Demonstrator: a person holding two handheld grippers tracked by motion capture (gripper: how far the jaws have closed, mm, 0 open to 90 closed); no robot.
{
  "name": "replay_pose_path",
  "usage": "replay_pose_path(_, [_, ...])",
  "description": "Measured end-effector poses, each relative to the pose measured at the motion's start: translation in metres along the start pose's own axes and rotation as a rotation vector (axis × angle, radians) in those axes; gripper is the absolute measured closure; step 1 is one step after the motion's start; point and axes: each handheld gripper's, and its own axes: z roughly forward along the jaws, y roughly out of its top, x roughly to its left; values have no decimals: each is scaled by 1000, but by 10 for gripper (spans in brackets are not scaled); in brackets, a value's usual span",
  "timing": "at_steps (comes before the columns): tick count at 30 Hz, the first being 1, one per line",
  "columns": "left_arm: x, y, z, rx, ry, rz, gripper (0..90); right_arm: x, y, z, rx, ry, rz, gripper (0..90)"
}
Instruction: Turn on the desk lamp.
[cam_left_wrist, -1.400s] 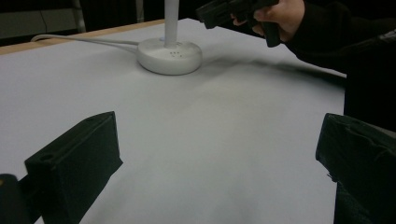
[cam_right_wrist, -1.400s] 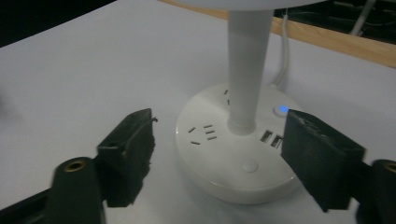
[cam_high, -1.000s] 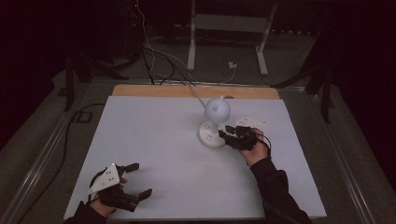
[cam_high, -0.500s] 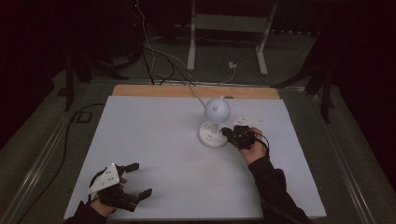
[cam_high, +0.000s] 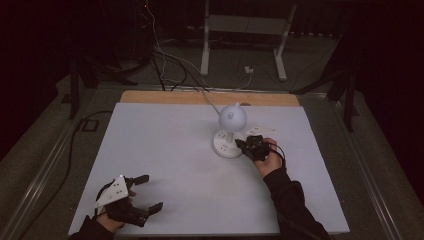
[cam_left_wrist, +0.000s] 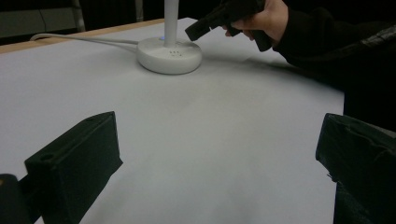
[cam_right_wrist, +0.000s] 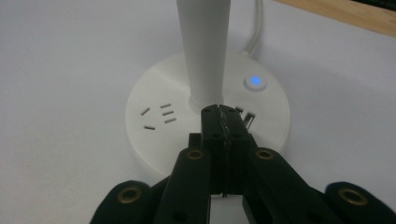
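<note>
We see right tongs (cam_right_wrist: 223, 114) pressed together, empty, tips over lamp base (cam_right_wrist: 159, 135) just before stem (cam_right_wrist: 203, 51) (blue button (cam_right_wrist: 255, 82) beyond). Left tongs (cam_high: 145, 192) spread apart, well away on desk (cam_high: 180, 170).

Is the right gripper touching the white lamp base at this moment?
Cannot tell. In the right gripper view the right gripper, jaws shut with nothing between them, overlaps the lamp base just below the stem. No gap shows, but contact isn't plain either.
</note>
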Motion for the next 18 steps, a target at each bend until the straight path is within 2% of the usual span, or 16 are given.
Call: replay_pose_path(18, [0,0,0,5,-2,0,4,1,-3,5,15,-7,-7,900])
